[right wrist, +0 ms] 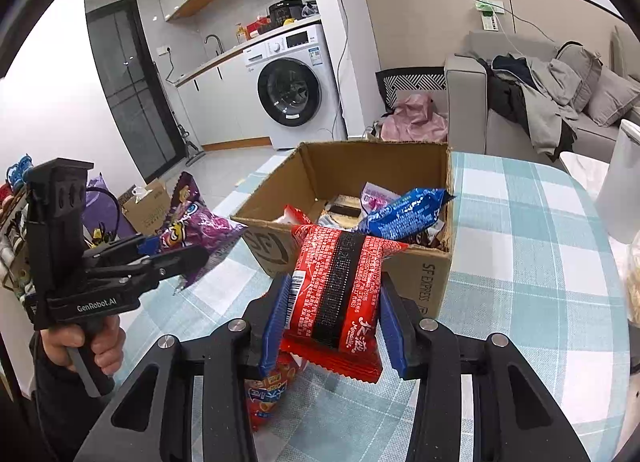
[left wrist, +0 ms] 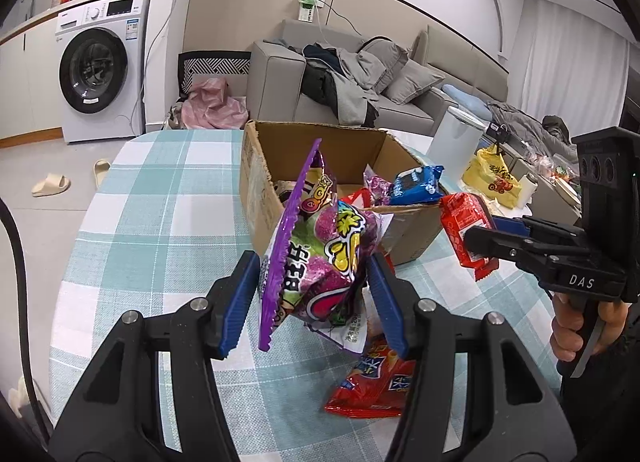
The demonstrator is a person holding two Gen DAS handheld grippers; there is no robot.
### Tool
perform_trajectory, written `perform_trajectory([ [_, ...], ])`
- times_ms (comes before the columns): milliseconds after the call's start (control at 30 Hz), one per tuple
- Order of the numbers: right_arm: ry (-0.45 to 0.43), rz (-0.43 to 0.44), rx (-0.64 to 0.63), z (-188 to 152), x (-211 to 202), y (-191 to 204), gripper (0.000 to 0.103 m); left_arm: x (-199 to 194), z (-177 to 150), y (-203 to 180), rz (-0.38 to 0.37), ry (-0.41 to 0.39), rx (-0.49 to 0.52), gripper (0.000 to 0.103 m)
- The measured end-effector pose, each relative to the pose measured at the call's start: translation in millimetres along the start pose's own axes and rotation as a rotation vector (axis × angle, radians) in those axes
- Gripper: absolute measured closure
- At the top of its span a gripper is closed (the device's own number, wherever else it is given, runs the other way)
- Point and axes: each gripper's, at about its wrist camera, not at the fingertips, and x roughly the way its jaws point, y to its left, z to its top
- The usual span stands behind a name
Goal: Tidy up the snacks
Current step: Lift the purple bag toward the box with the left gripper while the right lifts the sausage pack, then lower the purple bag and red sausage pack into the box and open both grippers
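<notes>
My left gripper clamps a puffy purple candy bag; my right gripper pinches a red-and-black snack packet — both off the checked tablecloth, near the open cardboard box, which perhaps sits at its far edge.

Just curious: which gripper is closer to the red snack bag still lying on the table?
Left. The left gripper hovers just above the red bag with its purple packet; the right gripper is off beside the cardboard box.

both claws are black with blue ridged pads and shiny silver screws; white letters mark the sides.
</notes>
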Motion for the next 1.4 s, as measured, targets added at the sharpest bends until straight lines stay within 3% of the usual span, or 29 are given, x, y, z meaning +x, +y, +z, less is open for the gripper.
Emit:
perform_trajectory([
  [267, -0.031, 0.002, -0.020, 4, -11, 8, 0.060, -6, 14, -5, -0.003, -0.038, 0.005, 0.050],
  [933, -0.069, 0.000, -0.024, 25, -10, 19, 0.060, 8, 36, -16, 0.008, -0.045, 0.009, 0.050],
  [1400, -0.083, -0.012, 0.033, 46, 0, 5, 0.060, 34, 55, -29, 0.028, -0.040, 0.003, 0.050],
])
